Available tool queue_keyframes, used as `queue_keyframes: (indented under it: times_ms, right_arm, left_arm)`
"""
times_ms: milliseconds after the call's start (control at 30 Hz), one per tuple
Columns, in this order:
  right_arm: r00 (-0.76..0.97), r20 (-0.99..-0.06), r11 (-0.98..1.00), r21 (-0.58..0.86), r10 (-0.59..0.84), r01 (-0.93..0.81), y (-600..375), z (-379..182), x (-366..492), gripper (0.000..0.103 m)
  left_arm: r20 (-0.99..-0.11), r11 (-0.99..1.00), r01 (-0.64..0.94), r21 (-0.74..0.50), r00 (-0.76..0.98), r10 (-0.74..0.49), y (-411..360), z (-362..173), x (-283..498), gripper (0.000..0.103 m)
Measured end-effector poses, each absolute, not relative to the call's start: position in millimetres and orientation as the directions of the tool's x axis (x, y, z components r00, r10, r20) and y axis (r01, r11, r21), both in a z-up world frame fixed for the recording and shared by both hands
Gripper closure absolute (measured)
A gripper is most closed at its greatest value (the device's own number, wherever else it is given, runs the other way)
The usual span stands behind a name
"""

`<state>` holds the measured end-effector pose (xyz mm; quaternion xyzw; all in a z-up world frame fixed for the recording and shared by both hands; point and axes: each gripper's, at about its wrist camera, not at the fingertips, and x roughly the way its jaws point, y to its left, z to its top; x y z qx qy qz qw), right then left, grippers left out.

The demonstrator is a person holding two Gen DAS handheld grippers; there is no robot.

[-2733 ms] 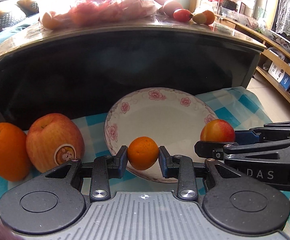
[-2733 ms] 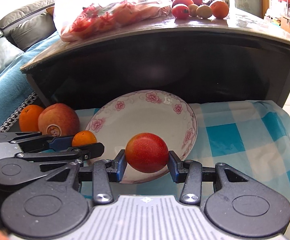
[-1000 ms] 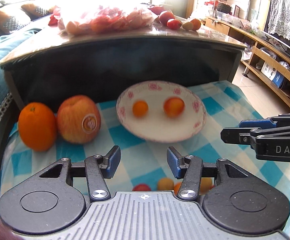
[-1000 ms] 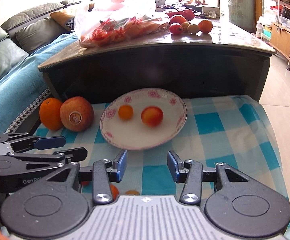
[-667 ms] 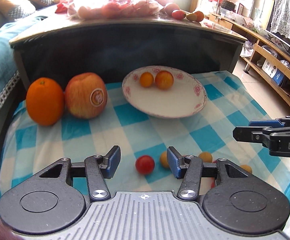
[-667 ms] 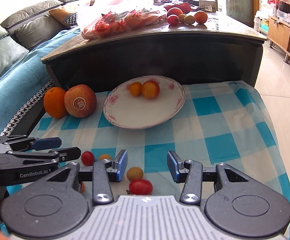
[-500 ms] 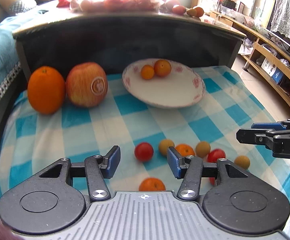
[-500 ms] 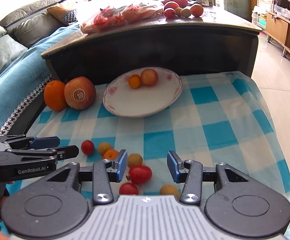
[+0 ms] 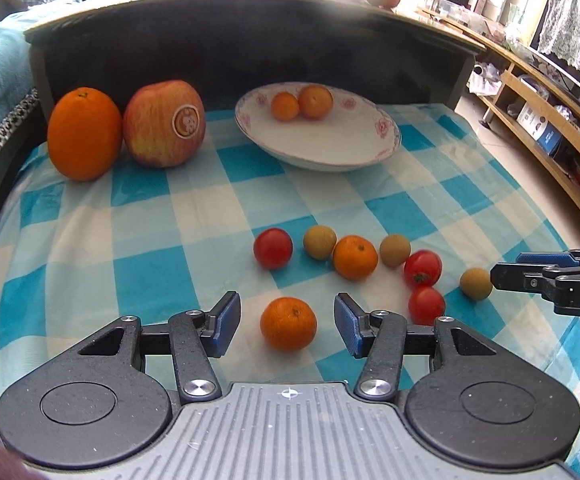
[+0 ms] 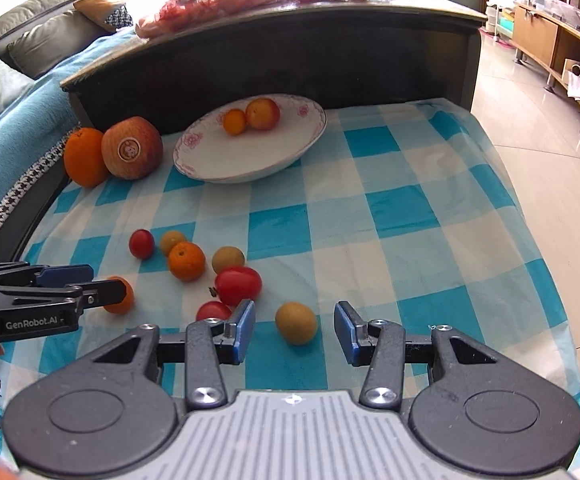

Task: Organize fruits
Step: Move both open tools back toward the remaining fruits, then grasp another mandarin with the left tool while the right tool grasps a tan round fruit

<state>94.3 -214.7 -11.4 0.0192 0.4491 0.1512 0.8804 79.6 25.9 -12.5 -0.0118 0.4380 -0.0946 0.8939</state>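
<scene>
Left gripper [image 9: 286, 325]: jaws wide, empty, a small orange [image 9: 288, 329] lying between them untouched. Right gripper [image 10: 295, 327]: jaws wide, empty, bracketing a brown-green fruit [image 10: 296, 323]. Plate [image 9: 330, 156] well beyond both.

Right tongs [image 10: 294, 332] spread wide, a small brown fruit [image 10: 296, 323] on the checked cloth [image 10: 402, 208] between them, untouched. Left tongs [image 10: 102, 286] beside a small orange [image 10: 121, 294]. Plate [image 10: 218, 164] holds two fruits

Checked cloth [image 9: 194, 216] soft, matt; plate [image 9: 370, 148] glossy ceramic; tabletop [image 10: 410, 8] polished.
</scene>
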Motion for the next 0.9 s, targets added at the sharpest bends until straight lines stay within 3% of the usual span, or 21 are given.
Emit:
queue_keyframes:
  times_ms: [900]
  right_arm:
    - [0.527, -0.81, 0.936, 0.075, 0.258, -0.343, -197, -42, 109, 0.056]
  left_arm:
    - [-0.797, 0.974, 0.219, -0.06, 0.577, -0.179, 16, -35, 83, 0.037]
